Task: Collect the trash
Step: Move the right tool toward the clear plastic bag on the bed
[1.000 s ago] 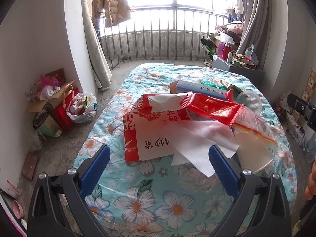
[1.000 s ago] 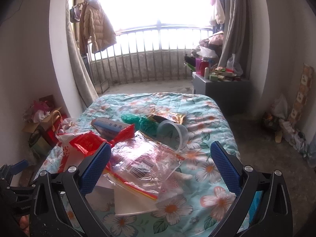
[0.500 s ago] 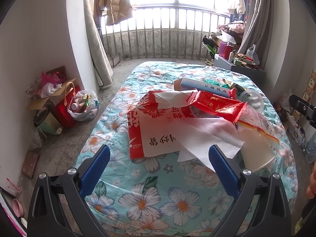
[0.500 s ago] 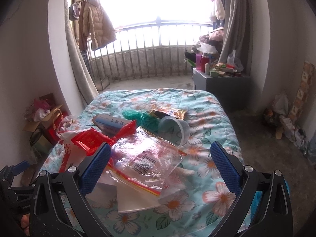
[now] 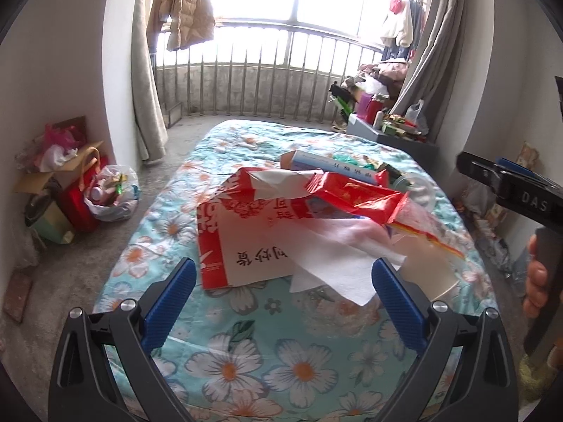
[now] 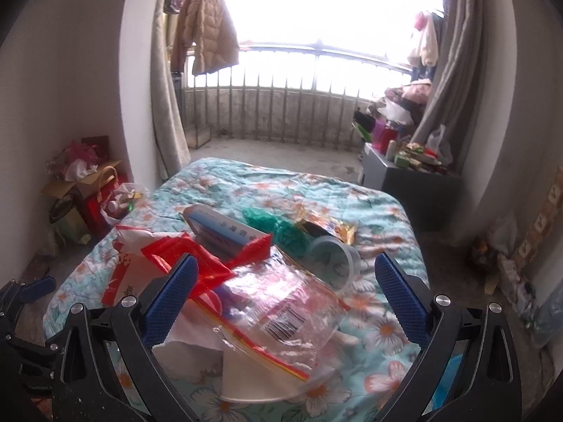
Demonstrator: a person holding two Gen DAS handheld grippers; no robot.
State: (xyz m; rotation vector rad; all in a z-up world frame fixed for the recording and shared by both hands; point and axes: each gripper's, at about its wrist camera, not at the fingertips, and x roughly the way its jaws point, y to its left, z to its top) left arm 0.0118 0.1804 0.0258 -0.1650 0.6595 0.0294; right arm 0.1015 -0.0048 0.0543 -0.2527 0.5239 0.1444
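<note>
Both grippers empty, jaws wide – left gripper (image 5: 281, 293) near white tissue (image 5: 337, 267), right gripper (image 6: 286, 292) over clear plastic bag (image 6: 281, 313); trash heaped mid-bed (image 5: 246, 351), likely staged for pickup – nothing grasped yet

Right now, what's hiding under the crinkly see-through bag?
Under the clear bag I can see a white paper plate and some white tissue. Whatever lies beneath its middle is too blurry to tell.
</note>
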